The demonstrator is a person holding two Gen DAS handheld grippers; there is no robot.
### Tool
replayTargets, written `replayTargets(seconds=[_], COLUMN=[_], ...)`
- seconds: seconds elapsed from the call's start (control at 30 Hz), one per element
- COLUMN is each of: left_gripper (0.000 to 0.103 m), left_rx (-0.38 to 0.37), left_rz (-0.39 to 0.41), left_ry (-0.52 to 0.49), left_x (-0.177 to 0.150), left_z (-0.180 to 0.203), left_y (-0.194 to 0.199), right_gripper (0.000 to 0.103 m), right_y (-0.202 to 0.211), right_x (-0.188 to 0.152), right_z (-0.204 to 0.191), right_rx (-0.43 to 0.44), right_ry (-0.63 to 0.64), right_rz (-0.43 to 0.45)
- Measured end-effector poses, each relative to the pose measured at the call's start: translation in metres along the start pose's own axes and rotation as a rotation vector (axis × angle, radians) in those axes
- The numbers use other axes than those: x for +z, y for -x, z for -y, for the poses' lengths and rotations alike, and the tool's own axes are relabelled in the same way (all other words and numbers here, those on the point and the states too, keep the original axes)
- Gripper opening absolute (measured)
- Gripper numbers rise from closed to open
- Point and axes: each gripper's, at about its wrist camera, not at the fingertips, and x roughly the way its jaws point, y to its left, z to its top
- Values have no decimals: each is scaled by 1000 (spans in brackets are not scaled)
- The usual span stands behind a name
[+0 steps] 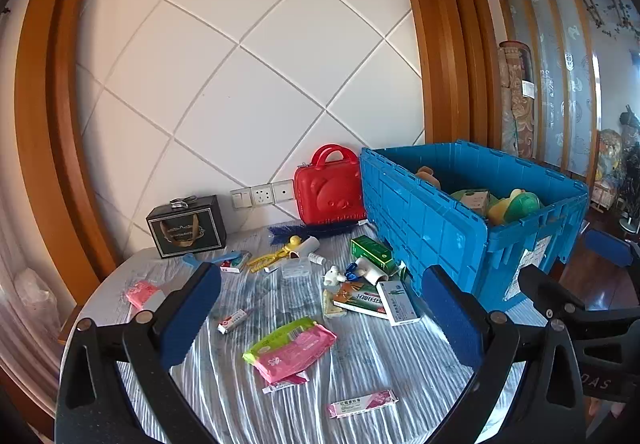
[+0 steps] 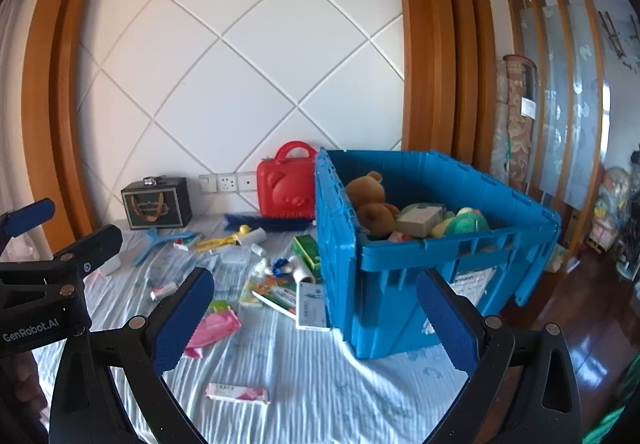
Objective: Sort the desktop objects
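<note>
Left gripper (image 1: 320, 308) hangs over the cloth-covered table (image 1: 360, 364), jaws spread wide, nothing between the blue pads. A pink-and-green wipes pack (image 1: 290, 350) lies on the cloth between its fingers — not touched. A pink strip box (image 1: 363, 403) lies nearer. Right gripper (image 2: 316, 316) is likewise wide open and empty, facing the near left corner of the blue crate (image 2: 420, 264), which holds a teddy bear (image 2: 370, 204) — medicine boxes (image 2: 298, 294) lie just left of the crate.
</note>
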Motion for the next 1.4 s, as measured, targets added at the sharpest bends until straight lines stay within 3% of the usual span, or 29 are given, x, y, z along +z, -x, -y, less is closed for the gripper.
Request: replayTargets(seconds=[0.8,1.4], left_gripper=[102,102], left_rx=[-5,7], left_rz=[-118,-65], left_ry=[16,7], left_x=[-47,-45], left_z=[-35,-48], left_y=[12,28], right_gripper=[102,102], right_y=[17,23], right_x=[-26,-26], right_z=[-7,-15], right_rx=[-36,-22], right_ry=[-14,-6], right_rz=[-67,-58])
